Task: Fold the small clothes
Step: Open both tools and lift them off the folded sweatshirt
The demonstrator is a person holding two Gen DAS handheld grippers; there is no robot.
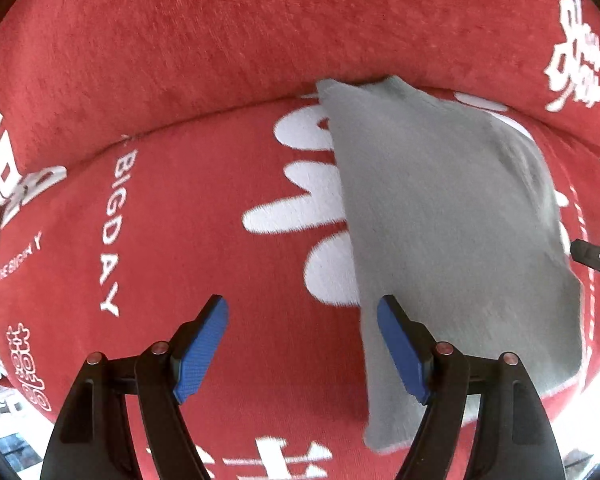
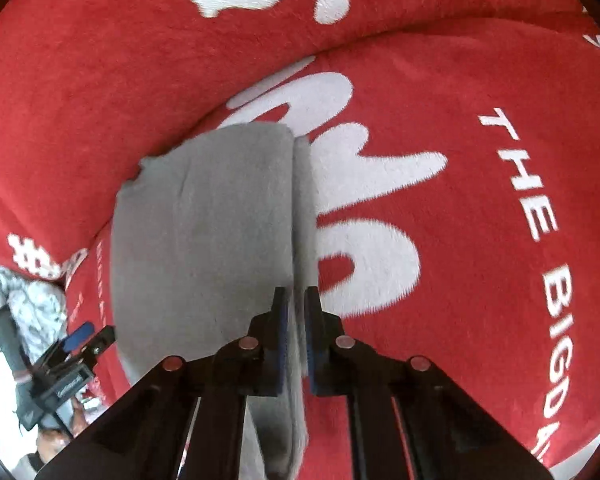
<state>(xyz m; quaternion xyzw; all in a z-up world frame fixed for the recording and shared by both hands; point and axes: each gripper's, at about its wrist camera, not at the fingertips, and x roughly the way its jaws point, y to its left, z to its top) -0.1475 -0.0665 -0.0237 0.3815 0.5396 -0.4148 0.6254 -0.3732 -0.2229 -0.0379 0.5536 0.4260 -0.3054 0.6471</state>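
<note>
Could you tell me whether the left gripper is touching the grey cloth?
Cannot tell. In the left wrist view the left gripper is open, and its right finger overlaps the grey cloth edge, but neither contact nor a gap shows plainly.

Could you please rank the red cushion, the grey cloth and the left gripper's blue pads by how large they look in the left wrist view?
1. Red cushion: fills most of the frame.
2. Grey cloth: covers much of the right half.
3. Blue pads: smallest, though they sit closest to the camera, so they look enlarged; the two pads look alike.
</note>
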